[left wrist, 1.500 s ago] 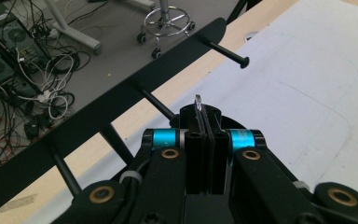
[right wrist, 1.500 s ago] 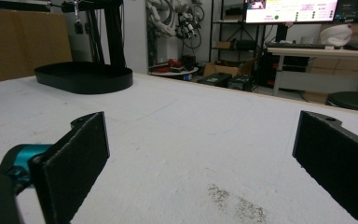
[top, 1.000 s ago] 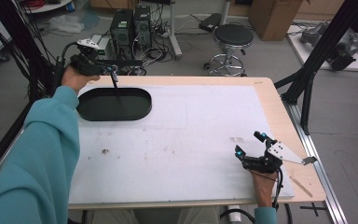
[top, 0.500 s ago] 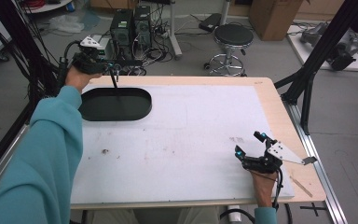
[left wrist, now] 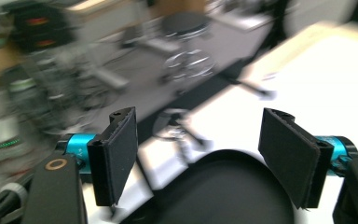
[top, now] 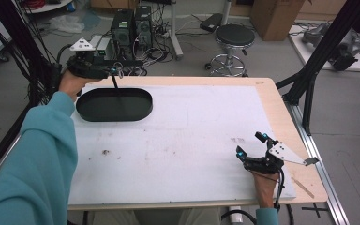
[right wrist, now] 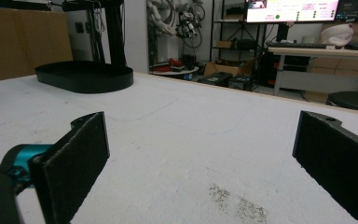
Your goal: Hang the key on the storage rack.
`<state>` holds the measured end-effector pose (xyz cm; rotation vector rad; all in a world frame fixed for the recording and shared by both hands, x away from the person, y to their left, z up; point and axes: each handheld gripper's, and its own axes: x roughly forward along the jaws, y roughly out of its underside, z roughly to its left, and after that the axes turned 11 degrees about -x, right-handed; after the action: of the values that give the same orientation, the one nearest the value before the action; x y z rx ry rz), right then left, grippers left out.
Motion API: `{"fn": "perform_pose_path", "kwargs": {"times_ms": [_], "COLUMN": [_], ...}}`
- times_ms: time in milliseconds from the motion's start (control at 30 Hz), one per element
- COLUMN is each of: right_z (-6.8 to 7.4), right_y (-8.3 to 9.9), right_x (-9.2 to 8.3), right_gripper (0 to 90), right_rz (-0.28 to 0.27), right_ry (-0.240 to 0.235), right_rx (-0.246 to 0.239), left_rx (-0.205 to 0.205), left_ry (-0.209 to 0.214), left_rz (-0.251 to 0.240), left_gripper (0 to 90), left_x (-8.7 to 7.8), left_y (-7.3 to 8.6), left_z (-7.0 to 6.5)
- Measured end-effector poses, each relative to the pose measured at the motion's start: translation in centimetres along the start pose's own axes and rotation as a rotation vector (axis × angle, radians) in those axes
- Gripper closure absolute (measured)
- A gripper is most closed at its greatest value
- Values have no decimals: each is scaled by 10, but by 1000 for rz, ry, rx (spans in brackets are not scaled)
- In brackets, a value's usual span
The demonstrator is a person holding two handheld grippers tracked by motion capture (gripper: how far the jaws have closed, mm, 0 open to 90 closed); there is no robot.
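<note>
A black oval tray (top: 115, 105) lies at the far left of the white table top (top: 192, 140). My left gripper (top: 117, 68) hangs over the tray's far rim, held by a hand in a teal sleeve. Its jaws stand wide open with nothing between them, the left gripper (left wrist: 198, 114) looking down on the tray (left wrist: 223, 191). A thin dark strand (top: 116, 84) runs from it down to the tray. My right gripper (top: 251, 144) rests near the front right edge, open and empty. The right gripper (right wrist: 204, 119) faces across the table at the tray (right wrist: 84, 77).
A round stool (top: 234, 35) and computer towers (top: 131, 23) stand on the floor beyond the table. A black frame strut (top: 309, 79) rises at the far right corner. A small dark stain (top: 105, 152) marks the table's left half.
The left gripper has shifted slightly to the left over the tray's far rim, and its view is blurred by motion. The right gripper has not moved.
</note>
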<state>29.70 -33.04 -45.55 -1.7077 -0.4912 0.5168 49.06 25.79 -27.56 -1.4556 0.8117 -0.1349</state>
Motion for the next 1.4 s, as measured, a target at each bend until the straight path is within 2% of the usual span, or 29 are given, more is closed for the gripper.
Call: {"fn": "perform_pose_path", "kwargs": {"times_ms": [67,100,133,167,267,467,567,700,800,867,1067,1133,1200,1400], "right_z": [0,0,0,0,1,0,1,0,0,0,1,1,1,1], "right_y": [0,0,0,0,0,0,0,0,0,0,0,0,0,0], "right_x": [0,0,0,0,0,0,-1,-1,-1,-1,-1,-1,-1,-1], "right_gripper": [30,30,30,30,30,30,30,30,30,30,30,30,30,30], "right_rz": [2,2,3,6,4,0,-4,-9,-8,-6,-5,-7,-7,-8], "right_ry": [-3,-3,-4,-4,-3,1,0,2,3,5,5,7,8,12], "right_rx": [2,2,0,-1,-6,-6,3,5,4,4,-5,-4,-4,-5], "left_rx": [-10,-13,-36,-24,-18,-13,-25,-41,-42,-58,-76,-81,-86,-102], "left_ry": [56,79,123,162,161,164,161,149,141,146,124,115,111,117], "left_rz": [16,9,-4,-27,-66,-100,-156,-202,-222,-237,-281,-328,-350,-404], "left_gripper": [112,112,31,17,17,17,17,17,17,17,17,17,17,17], "left_x": [-6,-9,-13,-18,-28,-47,-60,-76,-88,-94,-104,-107,-109,-115], "left_y": [4,7,10,13,24,50,72,104,132,148,195,212,225,246], "left_z": [-3,-5,-8,-10,-18,-25,-27,-31,-36,-40,-53,-58,-61,-66]}}
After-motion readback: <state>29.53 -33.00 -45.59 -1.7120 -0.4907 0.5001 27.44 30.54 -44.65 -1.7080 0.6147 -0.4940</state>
